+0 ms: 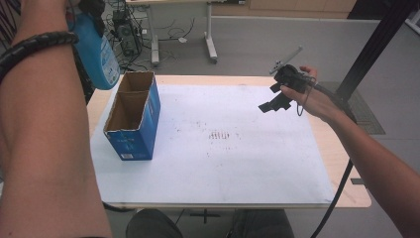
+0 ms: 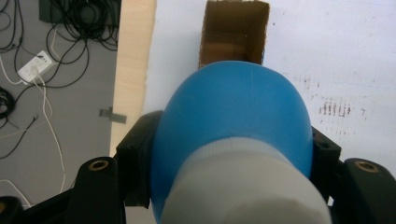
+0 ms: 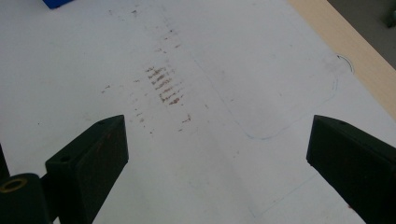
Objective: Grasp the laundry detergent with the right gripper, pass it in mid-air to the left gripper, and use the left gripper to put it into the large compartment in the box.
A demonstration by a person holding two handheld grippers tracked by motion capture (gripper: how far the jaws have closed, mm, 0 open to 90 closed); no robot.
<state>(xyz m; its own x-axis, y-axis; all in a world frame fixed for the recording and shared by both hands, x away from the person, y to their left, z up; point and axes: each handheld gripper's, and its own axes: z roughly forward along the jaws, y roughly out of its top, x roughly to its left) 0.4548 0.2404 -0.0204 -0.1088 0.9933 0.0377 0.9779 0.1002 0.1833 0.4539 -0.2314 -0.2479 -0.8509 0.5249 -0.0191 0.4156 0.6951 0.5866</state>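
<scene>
Blue plastic bottle (image 2: 233,116), smooth and rounded at the shoulder with a pale whitish band nearer the camera, sits clamped between the two black jaws of the left claw (image 2: 231,154), whose pads press on its sides. In the high view the same bottle (image 1: 99,54) hangs at the upper left, bearing a light label, held up above the far end of the cardboard box (image 1: 132,115). That box is a long, open-topped carton, blue printed on the outside and plain brown corrugated inside, with a ragged torn rim; a divider seems to split it into two compartments, and what can be seen of the inside looks empty, though the floor of the far compartment is in shadow. It stands on a white sheet (image 1: 247,163) that covers most of the pale wooden worktop (image 1: 346,163), matte and marked near the middle with small rows of brownish smudges (image 3: 163,84). The right claw (image 1: 275,101) hovers over the sheet's far right part, its blocky black jaws spread wide with nothing between them.
</scene>
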